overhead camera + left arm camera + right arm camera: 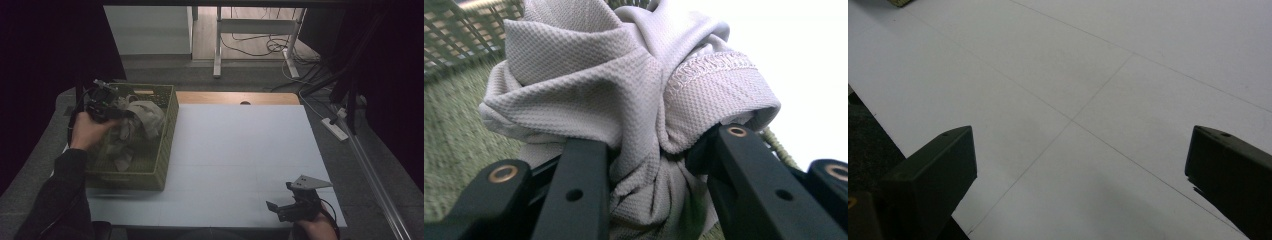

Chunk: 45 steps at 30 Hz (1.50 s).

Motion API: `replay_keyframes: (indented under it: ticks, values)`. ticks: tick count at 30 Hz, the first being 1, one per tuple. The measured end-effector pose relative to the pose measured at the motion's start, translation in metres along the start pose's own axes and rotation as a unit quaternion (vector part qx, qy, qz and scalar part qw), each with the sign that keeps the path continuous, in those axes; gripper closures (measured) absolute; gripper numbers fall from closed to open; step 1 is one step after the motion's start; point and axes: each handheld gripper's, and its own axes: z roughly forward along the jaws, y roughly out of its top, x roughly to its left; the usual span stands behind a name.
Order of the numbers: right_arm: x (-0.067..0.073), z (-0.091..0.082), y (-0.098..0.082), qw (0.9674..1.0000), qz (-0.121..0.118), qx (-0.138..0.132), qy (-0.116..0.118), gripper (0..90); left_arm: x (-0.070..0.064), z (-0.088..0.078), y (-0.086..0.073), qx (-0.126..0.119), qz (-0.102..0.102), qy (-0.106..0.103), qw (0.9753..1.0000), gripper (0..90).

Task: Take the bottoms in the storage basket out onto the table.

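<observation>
While clamped, grey cloth (624, 100) over basket (165, 150)

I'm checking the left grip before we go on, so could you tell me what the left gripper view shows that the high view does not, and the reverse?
The left gripper view shows the jaws pinching a bunched fold of the grey cloth, its knit texture and stitched hem. The high view shows the whole green basket, the white table and the right gripper open near the front edge. Both show the left gripper holding the cloth at the basket.

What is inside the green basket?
Crumpled grey cloth lies in the basket, a bunch of it pinched by the left tool. Whatever is beneath the cloth is covered.
</observation>
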Motion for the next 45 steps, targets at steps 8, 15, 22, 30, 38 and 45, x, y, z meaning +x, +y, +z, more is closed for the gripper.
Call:
replay_keyframes:
  ticks: [8,15,22,30,38,45]
  values:
    - [0.000,0.000,0.000,1.0000,-0.001,0.002,0.000,0.7,-0.012,-0.025,0.016,-0.019,0.014,0.003,0.9997,70.1]
    - [0.000,0.000,0.000,1.0000,-0.001,0.002,0.000,0.7,-0.022,-0.037,0.028,-0.027,0.024,0.001,0.9994,70.1]
    - [0.000,0.000,0.000,1.0000,-0.001,0.002,0.000,0.7,-0.037,-0.047,0.041,-0.036,0.041,-0.004,0.9985,70.0]
    - [0.000,0.000,0.000,1.0000,0.000,0.002,0.001,0.7,-0.056,-0.051,0.056,-0.041,0.060,-0.013,0.9973,70.0]
    - [-0.001,0.000,0.000,1.0000,0.001,0.001,0.002,0.7,-0.077,-0.052,0.073,-0.045,0.076,-0.025,0.9958,70.1]
    - [-0.001,0.000,0.000,1.0000,0.001,0.000,0.002,0.7,-0.090,-0.052,0.086,-0.050,0.086,-0.033,0.9945,70.1]
